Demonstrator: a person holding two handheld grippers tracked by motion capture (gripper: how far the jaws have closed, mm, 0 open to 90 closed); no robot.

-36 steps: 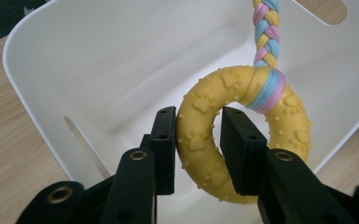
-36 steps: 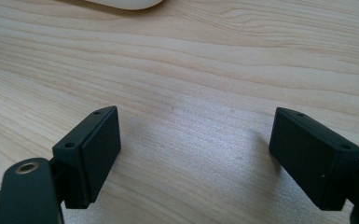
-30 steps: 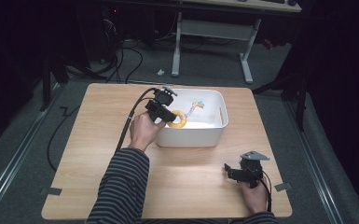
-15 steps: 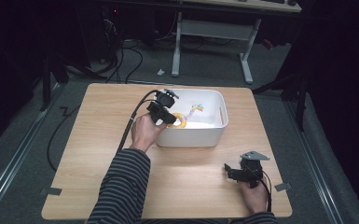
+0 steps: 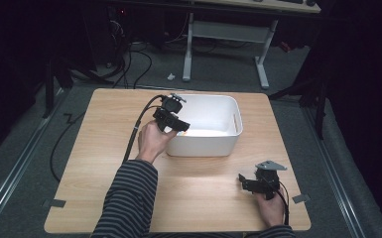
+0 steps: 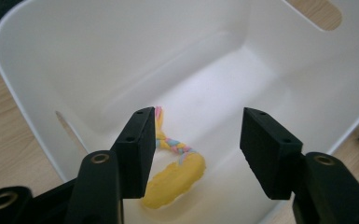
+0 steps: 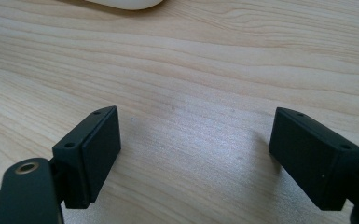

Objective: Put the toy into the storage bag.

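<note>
A yellow soft toy (image 6: 175,179) with a pink, blue and yellow braided cord lies on the floor of the white bin (image 6: 74,60). My left gripper (image 6: 196,135) hangs over the bin's left end (image 5: 223,106). Its jaws have just been opening and stand apart with nothing between them; the toy is well below them. In the high view the left gripper (image 5: 181,126) hides most of the toy, with just an orange-yellow sliver at its tip. My right gripper (image 5: 245,182) rests low at the table's front right, open over bare wood (image 7: 193,135).
The white bin has a slot handle in each end wall, and its near corner (image 7: 121,3) shows at the top of the right gripper view. The left gripper's cable (image 5: 134,134) trails over the wooden table (image 5: 104,163). Desk legs and cables stand on the floor beyond.
The left gripper held the yellow toy above the bin's left end; now its jaws are apart and the toy lies on the bin's floor. The right gripper has not moved.
</note>
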